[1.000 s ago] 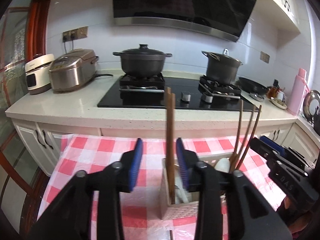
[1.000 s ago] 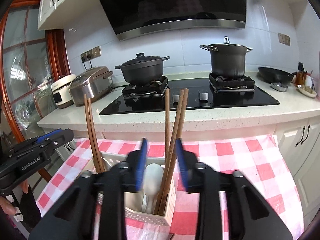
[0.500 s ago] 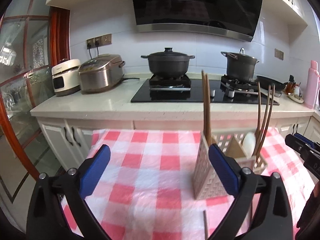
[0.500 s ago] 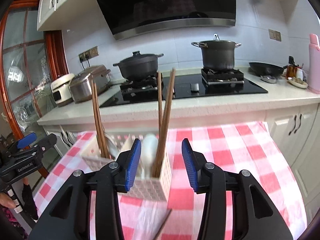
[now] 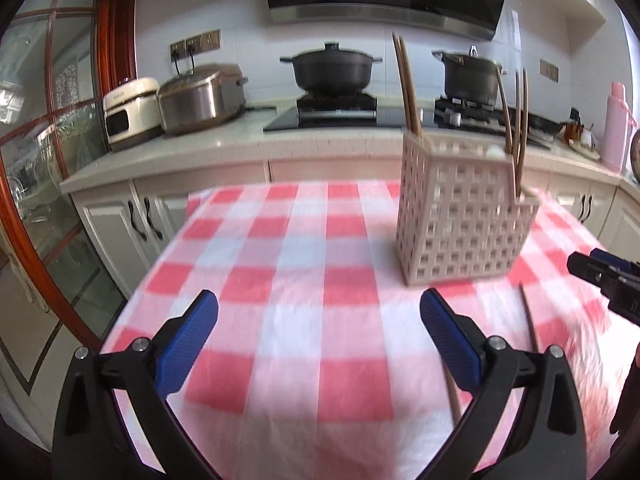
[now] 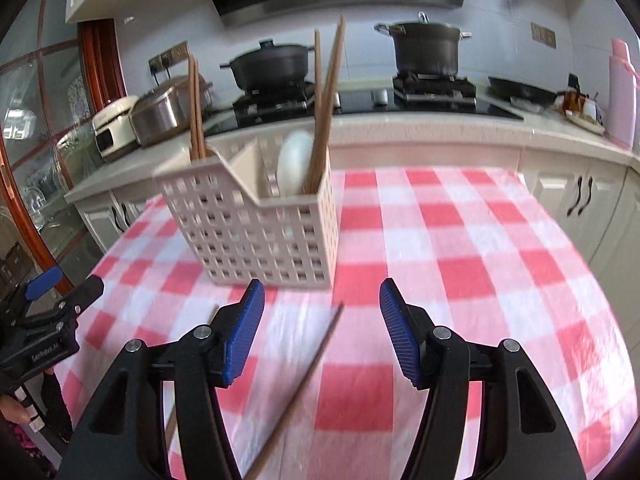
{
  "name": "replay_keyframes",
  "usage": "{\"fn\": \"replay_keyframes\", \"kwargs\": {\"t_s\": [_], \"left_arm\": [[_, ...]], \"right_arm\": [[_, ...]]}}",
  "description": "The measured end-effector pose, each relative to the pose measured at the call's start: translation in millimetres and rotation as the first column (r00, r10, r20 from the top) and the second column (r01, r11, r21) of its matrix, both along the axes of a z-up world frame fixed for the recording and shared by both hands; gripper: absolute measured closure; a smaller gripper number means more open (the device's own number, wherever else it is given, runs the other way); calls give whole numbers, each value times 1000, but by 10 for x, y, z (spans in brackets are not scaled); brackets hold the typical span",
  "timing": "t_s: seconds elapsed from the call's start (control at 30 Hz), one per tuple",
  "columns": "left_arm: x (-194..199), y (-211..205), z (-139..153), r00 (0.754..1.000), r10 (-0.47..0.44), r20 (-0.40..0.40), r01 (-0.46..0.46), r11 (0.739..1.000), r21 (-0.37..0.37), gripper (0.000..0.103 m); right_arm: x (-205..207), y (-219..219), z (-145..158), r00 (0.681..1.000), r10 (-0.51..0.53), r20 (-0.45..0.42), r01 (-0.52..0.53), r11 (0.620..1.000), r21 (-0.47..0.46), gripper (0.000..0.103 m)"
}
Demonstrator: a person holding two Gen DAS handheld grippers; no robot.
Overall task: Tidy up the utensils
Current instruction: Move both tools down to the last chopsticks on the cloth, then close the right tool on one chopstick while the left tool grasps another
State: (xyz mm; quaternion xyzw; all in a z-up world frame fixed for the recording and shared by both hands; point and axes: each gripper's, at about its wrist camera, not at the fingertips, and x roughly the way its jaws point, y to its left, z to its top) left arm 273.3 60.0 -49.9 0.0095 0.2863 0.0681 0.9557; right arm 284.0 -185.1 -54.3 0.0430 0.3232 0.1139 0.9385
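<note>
A beige lattice utensil basket (image 5: pixel 460 216) (image 6: pixel 256 232) stands on the red-checked tablecloth (image 5: pixel 304 280) (image 6: pixel 460 240). Two brown chopsticks (image 6: pixel 196 112) lean in its left compartment. More chopsticks (image 6: pixel 326 92) and a white spoon (image 6: pixel 296 160) stand in the right one. A loose chopstick (image 6: pixel 308 376) (image 5: pixel 530 328) lies on the cloth. My right gripper (image 6: pixel 321 300) hovers low over it with jaws opening, the chopstick below and between them, untouched. Another chopstick (image 6: pixel 172 428) shows partly behind its left finger. My left gripper (image 5: pixel 319 308) is wide open with nothing in it, left of the basket.
Behind the table runs a counter (image 5: pixel 200 148) with two rice cookers (image 5: pixel 200 96), a hob with two black pots (image 5: pixel 332 68), a pan (image 6: pixel 520 90) and a pink bottle (image 5: pixel 616 128). A glass door with a red frame (image 5: pixel 52 220) stands at the left. A person's hand (image 6: pixel 16 412) holds the left gripper.
Both grippers have drawn back from the chopsticks standing in the basket and sunk toward the cloth. The left jaws have spread wide and the right jaws have widened.
</note>
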Motion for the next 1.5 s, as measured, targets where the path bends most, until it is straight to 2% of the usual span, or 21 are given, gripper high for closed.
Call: {"fn": "replay_keyframes", "kwargs": {"t_s": [0.23, 0.47, 0.73, 1.0, 1.07, 1.13, 1.2, 1.5], "left_arm": [[-124, 20, -301, 998, -26, -65, 25, 1000, -13, 5], [-113, 95, -396, 996, -21, -92, 17, 999, -44, 5], [-119, 118, -398, 995, -29, -91, 24, 998, -54, 5], [-108, 127, -415, 994, -36, -105, 29, 997, -67, 5], [-108, 128, -425, 993, -36, -110, 29, 997, -68, 5], [-106, 125, -435, 993, -38, -116, 30, 997, -69, 5], [-103, 109, -446, 991, -42, -124, 33, 997, -70, 5], [-88, -33, -473, 986, -69, -149, 60, 996, -61, 5]], "right_arm": [[-46, 65, -305, 996, 11, -93, -13, 1000, -24, 45], [25, 189, -523, 982, 20, -186, -31, 998, -60, 45], [194, 311, -571, 974, 7, -228, -35, 992, -118, 50], [307, 379, -585, 974, -13, -228, -29, 983, -179, 53], [308, 382, -581, 974, -18, -224, -26, 981, -191, 61], [293, 405, -572, 975, -6, -223, -40, 979, -201, 79], [279, 410, -566, 973, 2, -229, -49, 979, -200, 87], [158, 306, -561, 973, 32, -229, -72, 982, -172, 95]]}}
